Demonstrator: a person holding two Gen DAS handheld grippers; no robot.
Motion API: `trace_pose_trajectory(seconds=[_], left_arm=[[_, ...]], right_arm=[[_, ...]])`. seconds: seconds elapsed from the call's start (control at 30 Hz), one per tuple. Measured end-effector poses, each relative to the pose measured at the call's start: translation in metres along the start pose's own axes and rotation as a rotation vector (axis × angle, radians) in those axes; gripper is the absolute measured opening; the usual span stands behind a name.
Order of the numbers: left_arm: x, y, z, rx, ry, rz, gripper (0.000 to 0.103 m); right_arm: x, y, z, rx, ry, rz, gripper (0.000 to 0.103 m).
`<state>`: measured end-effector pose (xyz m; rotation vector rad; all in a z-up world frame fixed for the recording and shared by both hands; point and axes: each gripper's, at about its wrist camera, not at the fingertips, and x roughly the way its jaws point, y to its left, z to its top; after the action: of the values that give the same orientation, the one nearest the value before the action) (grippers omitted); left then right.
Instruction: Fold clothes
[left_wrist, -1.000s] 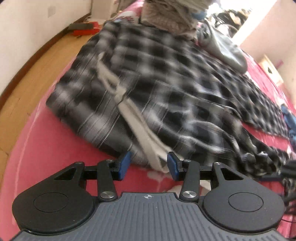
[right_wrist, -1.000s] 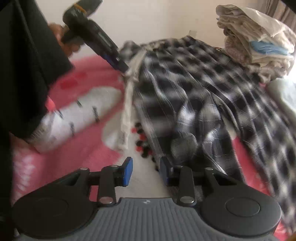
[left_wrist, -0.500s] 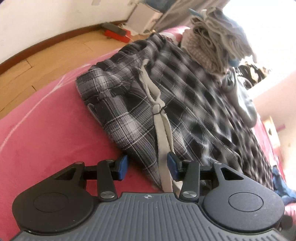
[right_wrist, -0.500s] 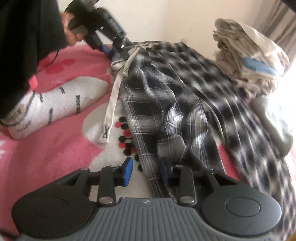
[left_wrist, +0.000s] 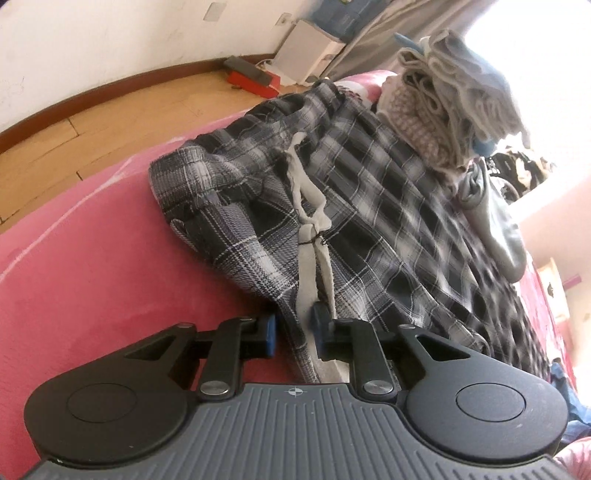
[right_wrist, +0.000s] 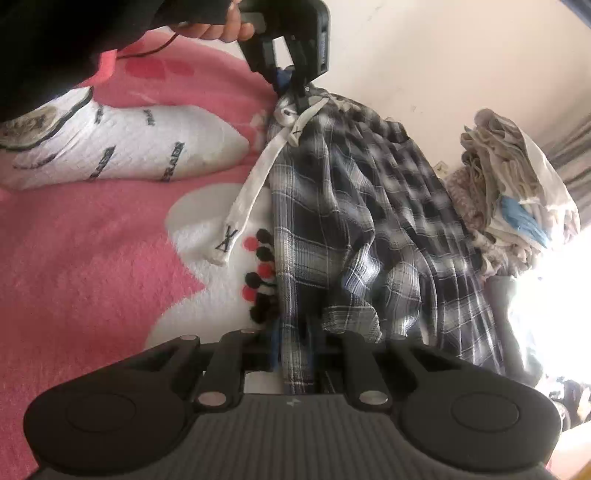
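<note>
Woven plaid cloth for the trousers (left_wrist: 369, 206), thin and matt, with a flat off-white cotton drawstring (left_wrist: 306, 236), slightly frayed. Fleecy, fuzzy pink blanket (right_wrist: 92, 266) on the bed, matt with a soft pile. Knitted white sock (right_wrist: 122, 147), ribbed and printed. Stack of folded clothes (left_wrist: 450, 107) in soft, dull knits and cottons. Matt black plastic on the left tool (left_wrist: 293, 328) and right tool (right_wrist: 295, 343), ribbed grey body, shiny metal rivets, blue rubbery pads (left_wrist: 269, 332). Smooth, pale wooden floor (left_wrist: 92, 129) with a slight sheen.
</note>
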<state>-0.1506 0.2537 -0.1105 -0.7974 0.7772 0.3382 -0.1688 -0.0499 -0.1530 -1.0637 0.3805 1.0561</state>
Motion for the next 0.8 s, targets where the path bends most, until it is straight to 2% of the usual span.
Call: trace_pose_trajectory(seconds=[0.07,0.13,0.23,0.4,0.6,0.7,0.8], left_arm=[[0.000,-0.001,-0.001,0.000,-0.010,0.002,0.018],[-0.001,-0.004,-0.002,0.017,-0.027,0.011,0.014],[-0.009,-0.008,0.000,0.029,-0.055,0.021,0.006],[-0.037,-0.013,0.018,0.044,-0.060,0.001,0.005],[-0.064,-0.018,0.043,0.102,-0.007,0.019,0.005],[-0.066,-0.018,0.047,0.158,0.034,0.052,0.005],[-0.057,-0.015,0.044,0.215,0.100,0.102,0.005]], right_arm=[[0.000,-0.003,0.003,0.045,-0.004,-0.008,0.001],[-0.004,-0.009,0.006,0.102,-0.012,-0.016,0.001],[-0.015,-0.026,0.009,0.240,-0.027,0.018,0.001],[-0.034,-0.059,0.008,0.499,-0.075,0.180,0.001],[-0.045,-0.087,0.009,0.705,-0.121,0.382,0.001],[-0.035,-0.088,0.006,0.766,-0.089,0.476,0.001],[-0.032,-0.086,0.007,0.790,-0.080,0.508,0.001]])
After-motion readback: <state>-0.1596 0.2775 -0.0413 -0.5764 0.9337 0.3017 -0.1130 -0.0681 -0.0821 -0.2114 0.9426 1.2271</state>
